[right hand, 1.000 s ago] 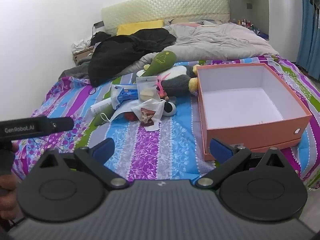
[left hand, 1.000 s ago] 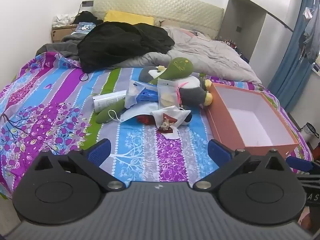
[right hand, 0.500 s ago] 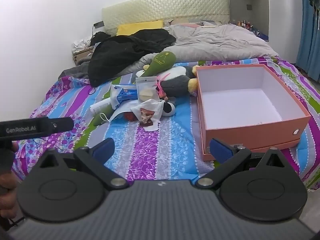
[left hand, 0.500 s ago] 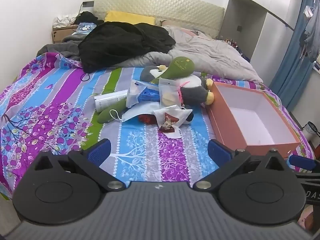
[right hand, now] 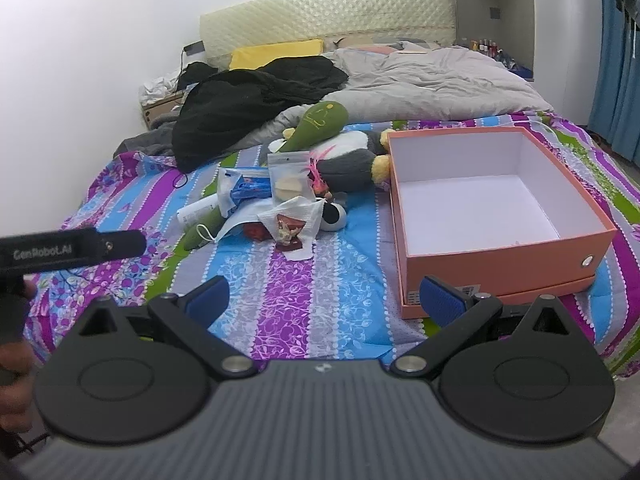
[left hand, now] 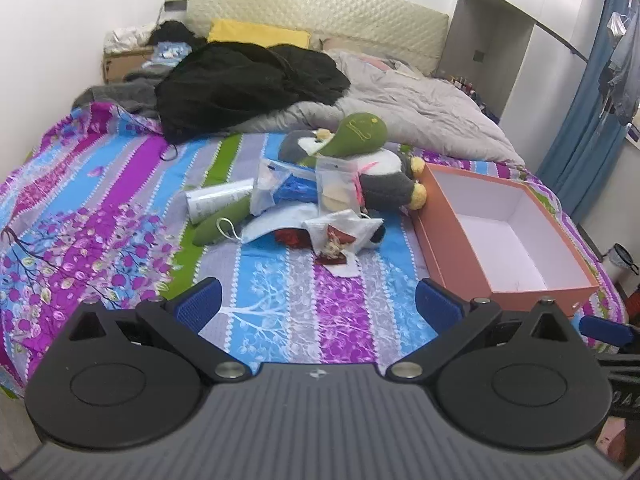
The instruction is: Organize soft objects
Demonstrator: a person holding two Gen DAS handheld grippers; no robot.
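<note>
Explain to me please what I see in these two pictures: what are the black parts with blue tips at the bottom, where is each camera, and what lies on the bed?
No robot is here. A person carries two hand-held grippers, each with a camera looking forward along its two fingers. The black parts are the gripper bodies; the blue tips are the finger pads.

One picture comes from the left gripper, the other from the right gripper. Both are open and hold nothing.

On the striped bedsheet lies a pile: a penguin plush, a green plush, a clear pouch, a white tube and some wrapped small things. Beside the pile stands an empty orange box. Farther back are black clothes and a grey duvet.
</note>
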